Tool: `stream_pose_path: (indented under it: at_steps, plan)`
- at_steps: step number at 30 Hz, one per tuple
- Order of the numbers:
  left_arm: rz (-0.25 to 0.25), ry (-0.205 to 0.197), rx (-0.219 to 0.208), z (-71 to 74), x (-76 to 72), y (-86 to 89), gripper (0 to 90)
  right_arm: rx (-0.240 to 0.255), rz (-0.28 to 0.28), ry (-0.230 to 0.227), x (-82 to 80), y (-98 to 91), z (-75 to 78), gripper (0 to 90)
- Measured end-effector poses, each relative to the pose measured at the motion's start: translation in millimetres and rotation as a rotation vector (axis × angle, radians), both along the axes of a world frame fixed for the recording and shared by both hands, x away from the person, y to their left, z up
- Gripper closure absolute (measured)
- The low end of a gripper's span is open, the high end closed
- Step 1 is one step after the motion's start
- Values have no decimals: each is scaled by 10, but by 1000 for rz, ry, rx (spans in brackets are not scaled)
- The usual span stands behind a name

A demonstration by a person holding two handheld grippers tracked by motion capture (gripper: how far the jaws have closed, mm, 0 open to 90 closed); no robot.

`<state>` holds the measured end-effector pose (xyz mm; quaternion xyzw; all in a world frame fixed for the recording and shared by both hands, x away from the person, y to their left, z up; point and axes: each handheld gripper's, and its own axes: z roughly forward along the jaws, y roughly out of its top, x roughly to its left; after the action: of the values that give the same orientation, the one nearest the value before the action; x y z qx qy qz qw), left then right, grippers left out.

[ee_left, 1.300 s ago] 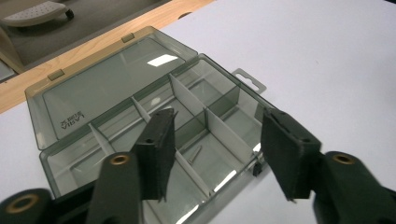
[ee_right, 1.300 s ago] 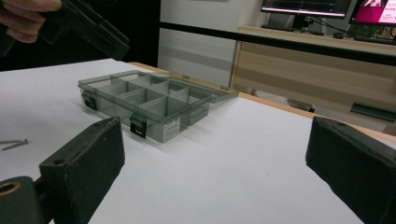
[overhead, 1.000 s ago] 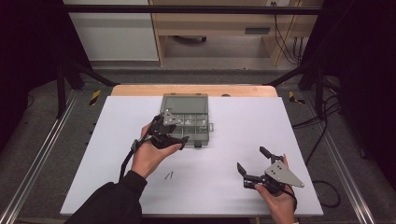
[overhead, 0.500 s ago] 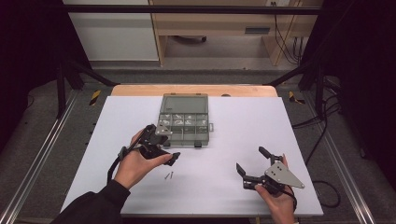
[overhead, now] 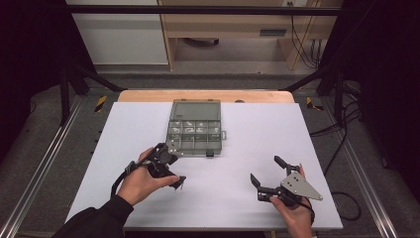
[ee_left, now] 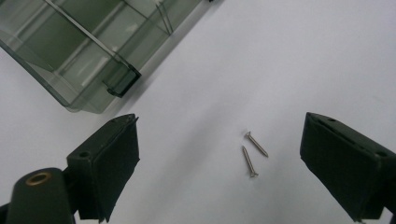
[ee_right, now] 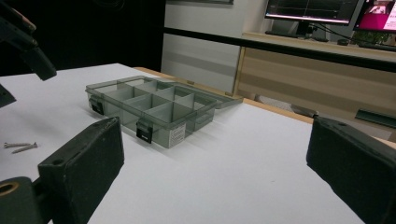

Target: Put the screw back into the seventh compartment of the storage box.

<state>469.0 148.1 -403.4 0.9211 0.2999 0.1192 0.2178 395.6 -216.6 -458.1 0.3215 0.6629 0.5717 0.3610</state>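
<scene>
1. High view: we see the left hand-held gripper low over the white table, just in front of the open organiser box. Its jaws have just been opening and stand spread, with nothing pressed between them. The right hand-held gripper waits well apart at the near right, jaws released and empty. We count one box and two grippers; the compartments hold small pale bits, too small to count.

2. Left gripper view: two screws lie loose on the table between the wide jaws — touching neither pad, side by side and nearly meeting. A corner of the box with its dark latch sits just beyond the left jaw.

3. Right gripper view: the same two screws rest at the far left, near the box but outside it. Its two front latches hang undone, lid laid back.

4. Our judgement — sorting is partly done: some parts are already in compartments, and these two screws remain to be picked up and binned.
</scene>
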Motion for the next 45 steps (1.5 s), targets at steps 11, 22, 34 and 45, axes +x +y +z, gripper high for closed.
stream_pose_path:
  at_steps: [11,22,34,45]
  plan:
    - [-30,70,64,-149,-5,-11,149,0,-4,2,3,-6,-1,38]
    - [-28,117,90,-226,27,-35,199,-1,-6,4,6,-11,-2,39]
    - [-26,170,91,-259,29,-86,430,-2,-11,3,7,-18,0,40]
    - [-29,199,95,-265,18,-96,633,-3,-13,3,6,-22,1,42]
